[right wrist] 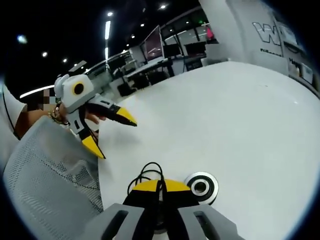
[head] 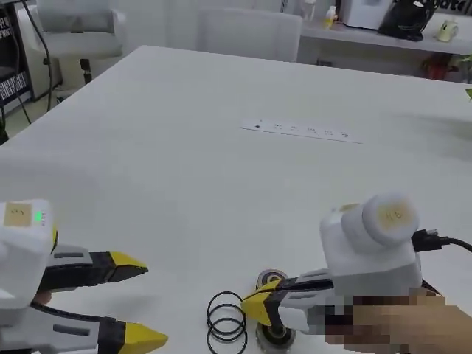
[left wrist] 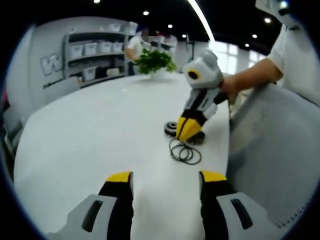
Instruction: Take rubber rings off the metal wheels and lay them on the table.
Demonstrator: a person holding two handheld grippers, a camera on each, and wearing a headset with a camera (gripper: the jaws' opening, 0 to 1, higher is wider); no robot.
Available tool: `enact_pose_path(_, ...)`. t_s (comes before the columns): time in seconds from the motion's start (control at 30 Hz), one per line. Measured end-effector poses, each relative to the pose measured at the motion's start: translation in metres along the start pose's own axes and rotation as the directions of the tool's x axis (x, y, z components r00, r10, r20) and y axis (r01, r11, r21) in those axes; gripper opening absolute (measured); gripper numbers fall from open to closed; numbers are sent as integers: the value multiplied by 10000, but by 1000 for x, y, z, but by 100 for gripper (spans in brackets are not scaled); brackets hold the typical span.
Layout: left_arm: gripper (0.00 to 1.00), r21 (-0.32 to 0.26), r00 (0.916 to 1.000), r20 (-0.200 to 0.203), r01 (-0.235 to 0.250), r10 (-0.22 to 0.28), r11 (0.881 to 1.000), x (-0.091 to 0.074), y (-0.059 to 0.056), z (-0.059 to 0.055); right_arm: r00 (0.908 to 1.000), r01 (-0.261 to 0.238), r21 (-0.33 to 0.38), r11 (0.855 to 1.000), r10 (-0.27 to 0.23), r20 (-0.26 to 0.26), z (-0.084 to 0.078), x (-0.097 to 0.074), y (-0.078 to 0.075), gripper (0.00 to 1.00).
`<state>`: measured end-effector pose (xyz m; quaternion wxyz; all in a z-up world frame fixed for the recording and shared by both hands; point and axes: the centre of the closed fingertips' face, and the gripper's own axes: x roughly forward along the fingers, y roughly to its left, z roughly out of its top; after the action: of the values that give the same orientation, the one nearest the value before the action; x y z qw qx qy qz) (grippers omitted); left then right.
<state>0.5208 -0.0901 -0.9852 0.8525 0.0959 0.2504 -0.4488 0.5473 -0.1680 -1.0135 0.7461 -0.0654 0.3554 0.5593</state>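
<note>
thin black rubber rings [head: 226, 321] are seen lying in a loose, overlapping heap on the white table [head: 221, 147], near its front edge. a metal wheel [head: 271, 279], with a silvery rim and a dark hub, is set just behind the right gripper [head: 256, 302]. a second wheel [head: 276, 336] is partly covered beneath it. the right gripper's yellow-tipped jaws are closed together beside the heap; whether a ring is pinched cannot be told. the left gripper [head: 140, 301] is held well apart, jaws spread open.

White table [head: 184, 147]: blk rings [head: 226, 321], 2 wheels [head: 271, 280], pwr strip [head: 302, 130].
</note>
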Motion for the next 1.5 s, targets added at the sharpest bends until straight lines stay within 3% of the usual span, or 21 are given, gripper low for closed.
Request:
enact_pose_path(0.27,53,-94,9999,22,-102,102,9999,-1,2,-2,9999,121,-376,9992,-123,-49,-1,0,-3,2)
enact_pose_path(0.5,53,210,10000,15,-94,94,9997,-2,4,8,9989,308,-282,9991,-297,370,9,-9,-10,4)
enact_pose_path(0.67,54,607,10000,7,-11,11,9982,-1,8,19,9955,608,-84,9981,-601,730,13,-19,-21,5)
enact_pose_path(1.03,54,1342,9995,123,257,-276,9906,5,15,47,9901,968,199,9951,-983,1002,14,-34,-35,6)
enact_pose_path(1.23,54,1637,9973,365,573,-641,9848,17,11,67,9867,1211,306,9922,-1237,1052,9,-45,-46,8)
enact_pose_path(1.5,53,2290,9936,285,1003,-1097,9682,36,9,87,9874,1296,560,9900,-1340,837,-6,-53,-56,10)
